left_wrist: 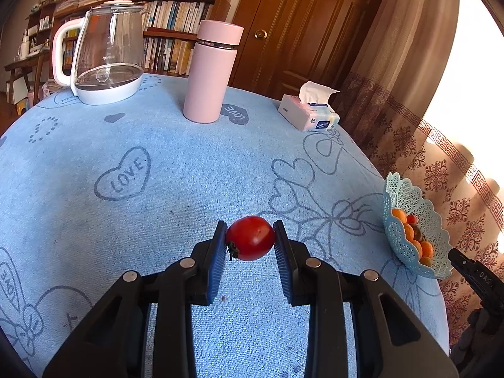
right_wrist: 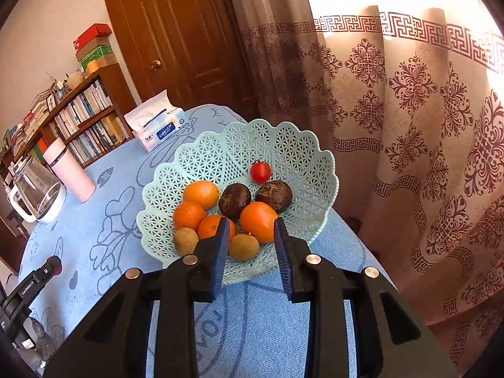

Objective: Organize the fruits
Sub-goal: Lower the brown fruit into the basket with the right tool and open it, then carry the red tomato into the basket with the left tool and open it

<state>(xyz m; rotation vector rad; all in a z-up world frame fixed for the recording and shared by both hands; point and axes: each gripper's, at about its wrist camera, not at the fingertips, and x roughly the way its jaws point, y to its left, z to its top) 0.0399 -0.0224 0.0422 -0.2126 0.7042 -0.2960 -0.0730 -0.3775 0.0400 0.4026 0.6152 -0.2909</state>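
Blue-clothed table (left_wrist: 189,170): kettle (left_wrist: 104,53), flask (left_wrist: 211,69), tissues (left_wrist: 310,110), basket (right_wrist: 201,160).

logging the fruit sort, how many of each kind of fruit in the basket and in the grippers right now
In the pale blue lattice plastic basket:
round orange mandarins: 4
dark brown wrinkled round fruits: 2
small tan round fruits: 2
small red cherry tomato: 1
In the left gripper:
red cherry tomato: 1
Right gripper: 0
Total: 10
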